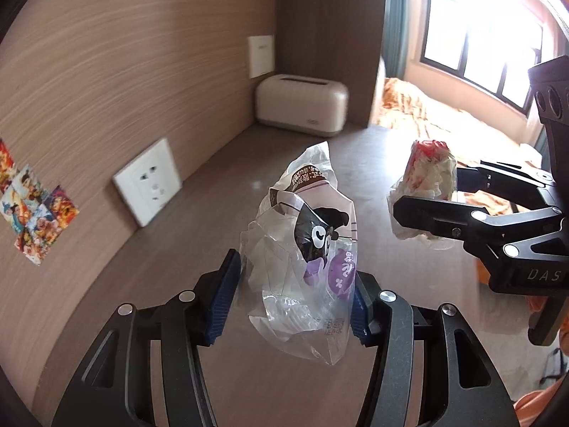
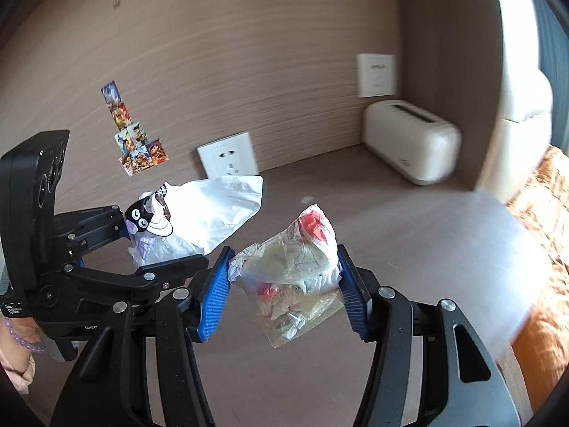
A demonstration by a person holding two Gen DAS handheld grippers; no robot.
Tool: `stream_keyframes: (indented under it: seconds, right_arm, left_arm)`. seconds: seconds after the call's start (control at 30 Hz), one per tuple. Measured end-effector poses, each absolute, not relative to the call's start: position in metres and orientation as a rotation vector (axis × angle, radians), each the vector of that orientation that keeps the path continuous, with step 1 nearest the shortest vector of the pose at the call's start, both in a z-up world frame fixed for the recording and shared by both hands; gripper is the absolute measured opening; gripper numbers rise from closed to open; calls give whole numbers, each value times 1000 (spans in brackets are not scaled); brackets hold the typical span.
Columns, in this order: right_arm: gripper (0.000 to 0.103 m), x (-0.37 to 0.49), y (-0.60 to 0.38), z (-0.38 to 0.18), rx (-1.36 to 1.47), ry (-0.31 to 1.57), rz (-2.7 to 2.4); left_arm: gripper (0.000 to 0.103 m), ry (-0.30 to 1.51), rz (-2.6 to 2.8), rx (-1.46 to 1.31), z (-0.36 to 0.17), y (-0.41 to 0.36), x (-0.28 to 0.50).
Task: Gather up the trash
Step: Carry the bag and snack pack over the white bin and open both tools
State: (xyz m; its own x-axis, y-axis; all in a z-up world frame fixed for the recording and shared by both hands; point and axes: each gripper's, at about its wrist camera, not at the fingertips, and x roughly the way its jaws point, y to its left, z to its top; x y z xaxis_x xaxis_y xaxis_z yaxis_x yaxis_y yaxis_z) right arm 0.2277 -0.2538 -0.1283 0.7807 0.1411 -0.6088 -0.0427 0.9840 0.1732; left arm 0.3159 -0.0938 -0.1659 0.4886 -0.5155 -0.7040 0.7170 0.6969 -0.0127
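Pickup done, carry step in hand; left gripper (image 1: 295, 295) clamped on cartoon-print snack wrapper (image 1: 313, 249), right gripper (image 2: 284, 290) clamped on crumpled red-and-white wrapper (image 2: 295, 270); both held clear above desk (image 2: 409, 242); next needs a bin, none in view.

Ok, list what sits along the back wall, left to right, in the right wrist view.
Picture stickers → white wall socket → white wall plate → cream tissue box.
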Motion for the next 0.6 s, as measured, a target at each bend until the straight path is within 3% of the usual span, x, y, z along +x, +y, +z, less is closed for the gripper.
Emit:
stream_keyframes:
  seconds: [0.6]
  right_arm:
    - [58, 14, -390, -137, 284, 675, -220]
  left_arm:
    - [54, 743, -1109, 437, -178, -275, 135]
